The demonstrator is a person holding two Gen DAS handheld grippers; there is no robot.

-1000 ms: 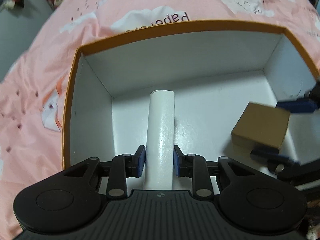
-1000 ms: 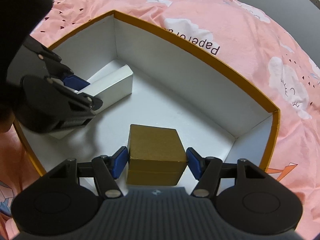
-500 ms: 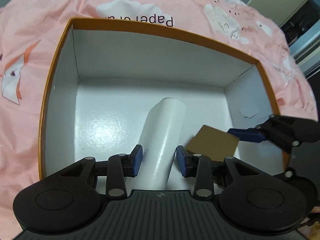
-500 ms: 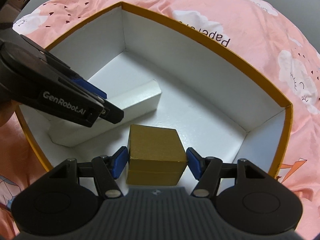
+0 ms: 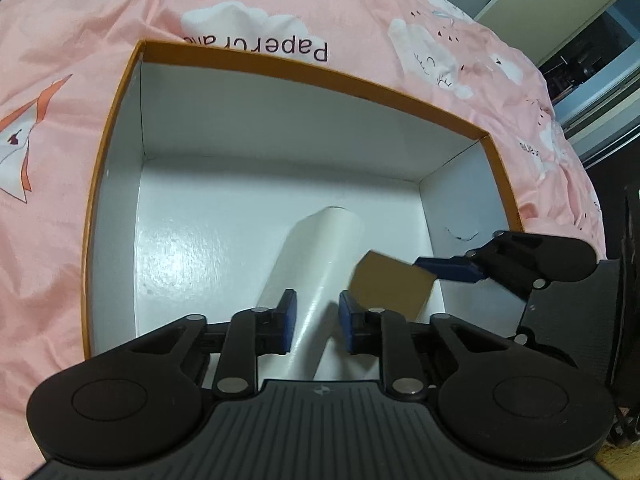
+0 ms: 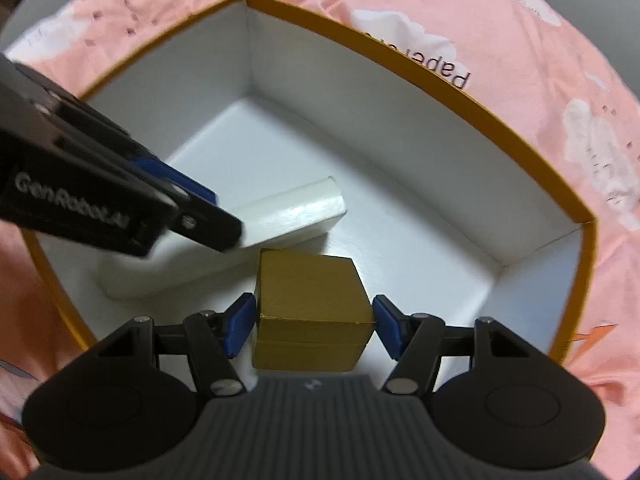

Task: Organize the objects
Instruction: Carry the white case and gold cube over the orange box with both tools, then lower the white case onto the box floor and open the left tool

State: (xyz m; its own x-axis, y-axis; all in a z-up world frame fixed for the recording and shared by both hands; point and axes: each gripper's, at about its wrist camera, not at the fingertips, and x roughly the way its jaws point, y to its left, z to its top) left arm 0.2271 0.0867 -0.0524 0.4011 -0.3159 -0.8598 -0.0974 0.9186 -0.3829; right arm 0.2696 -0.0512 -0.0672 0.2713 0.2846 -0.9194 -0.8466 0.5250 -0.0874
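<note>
A long white box (image 5: pixel 320 248) lies flat on the white floor of an open carton with an orange rim (image 5: pixel 320 70). My left gripper (image 5: pixel 316 320) hovers just over the white box's near end. Its jaws are closing with a gap still between the pads, which press on nothing. In the right wrist view the white box (image 6: pixel 296 208) lies behind the left fingers (image 6: pixel 208 224). My right gripper (image 6: pixel 314 322) is shut on a gold cube-shaped box (image 6: pixel 308 288) beside the white box, inside the carton (image 6: pixel 400 52). The left view shows that gold box (image 5: pixel 392 284) tilted.
The carton sits on a pink bedsheet (image 5: pixel 80 80) printed with clouds and foxes. The carton's far half and left side hold nothing. A dark doorway and cabinet (image 5: pixel 580 32) lie beyond the bed at the upper right.
My left gripper let go of the white box, swung and lifted off it; its jaws widened, then narrowed. The white box now lies angled toward the gold box. The right grip is unchanged.
</note>
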